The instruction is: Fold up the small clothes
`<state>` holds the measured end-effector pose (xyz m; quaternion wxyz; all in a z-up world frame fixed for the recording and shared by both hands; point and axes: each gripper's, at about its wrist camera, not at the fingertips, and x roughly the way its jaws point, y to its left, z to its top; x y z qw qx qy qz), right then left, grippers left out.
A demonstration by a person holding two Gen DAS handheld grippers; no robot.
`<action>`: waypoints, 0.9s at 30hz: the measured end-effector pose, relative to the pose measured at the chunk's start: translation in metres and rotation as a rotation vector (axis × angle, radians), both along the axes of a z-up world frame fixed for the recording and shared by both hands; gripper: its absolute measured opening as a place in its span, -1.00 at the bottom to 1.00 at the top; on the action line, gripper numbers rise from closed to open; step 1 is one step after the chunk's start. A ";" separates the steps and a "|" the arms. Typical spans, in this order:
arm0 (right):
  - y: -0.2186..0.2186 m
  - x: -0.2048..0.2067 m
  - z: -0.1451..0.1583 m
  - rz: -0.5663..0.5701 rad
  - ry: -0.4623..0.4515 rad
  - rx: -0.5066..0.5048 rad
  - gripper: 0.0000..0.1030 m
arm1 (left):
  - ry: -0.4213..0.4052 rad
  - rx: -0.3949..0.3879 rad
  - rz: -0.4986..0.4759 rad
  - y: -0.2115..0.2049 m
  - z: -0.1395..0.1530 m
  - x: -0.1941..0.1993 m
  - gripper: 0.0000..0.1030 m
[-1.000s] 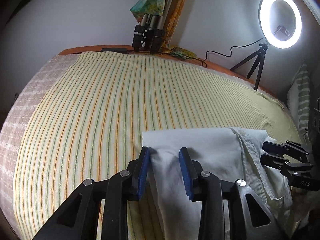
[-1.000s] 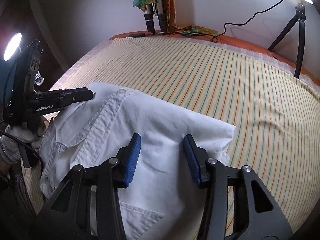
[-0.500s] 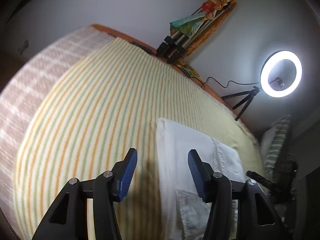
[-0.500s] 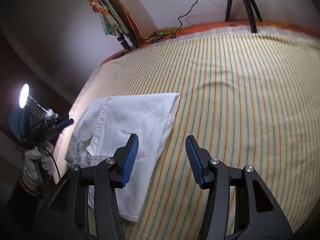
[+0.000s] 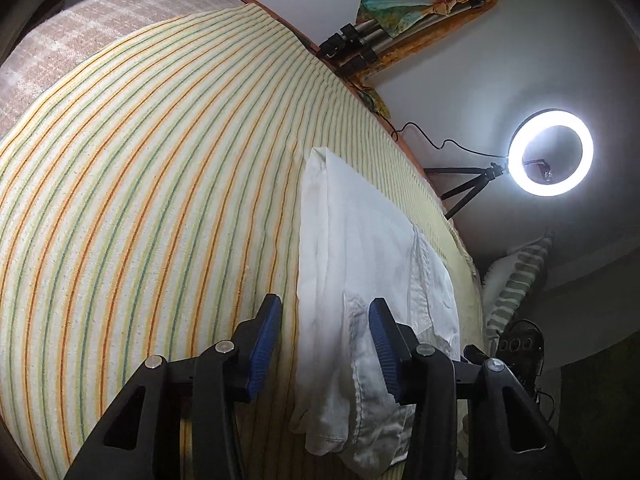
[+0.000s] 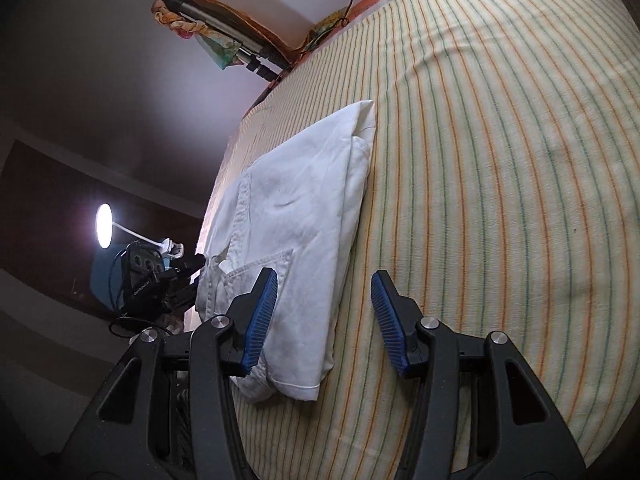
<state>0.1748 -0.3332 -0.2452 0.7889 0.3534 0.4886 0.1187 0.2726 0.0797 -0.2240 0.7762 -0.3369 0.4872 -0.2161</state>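
A: Left claw (image 5: 323, 344) at the bottom of its frame, blue pads spread wide, nothing between them. The right-hand pad lies over the lower part of the white shirt (image 5: 360, 264); the left-hand pad is over the striped bedsheet (image 5: 140, 200). Whether either touches the cloth, I cannot tell.

B: And the right claw (image 6: 324, 320)?

A: Released as well, gripping nothing. In the right wrist view its left-hand pad overlaps the near end of the shirt (image 6: 304, 216), and its right-hand pad sits over bare sheet (image 6: 500, 160).

B: Where does the shirt lie?

A: Folded into a long narrow pack on the bed, running from the lower centre of each frame toward the middle. A stitched pocket and a button placket show near the claw in the right wrist view.

B: The surface?

A: Cream sheet with orange and green stripes, a few shallow wrinkles at upper right in the right wrist view. A pink checked cover (image 5: 100, 28) shows at the upper left of the left wrist view.

B: Edges and free space?

A: The shirt's one long side lies near the bed's edge. On its other side the sheet is bare and broad. Beyond the edge: a lit ring light (image 5: 551, 152) on a small tripod, a striped pillow (image 5: 516, 280), folded tripods (image 5: 360, 46) with coloured cloth against the pale wall.
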 end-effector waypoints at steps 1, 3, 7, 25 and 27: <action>0.003 0.002 -0.002 0.006 0.000 0.018 0.00 | -0.010 0.014 -0.002 -0.002 0.001 -0.001 -0.17; 0.009 0.007 -0.005 0.019 -0.004 0.027 0.00 | -0.019 0.026 -0.002 -0.004 0.002 -0.001 -0.21; 0.022 0.016 -0.007 0.034 0.004 0.017 -0.18 | -0.012 0.032 -0.009 -0.011 0.000 -0.001 -0.43; 0.046 0.017 0.063 0.151 -0.120 -0.293 -0.76 | -0.193 0.146 -0.046 -0.053 0.059 -0.019 -0.82; 0.041 0.015 0.074 0.153 -0.134 -0.320 -0.76 | -0.203 0.144 -0.058 -0.062 0.063 -0.019 -0.82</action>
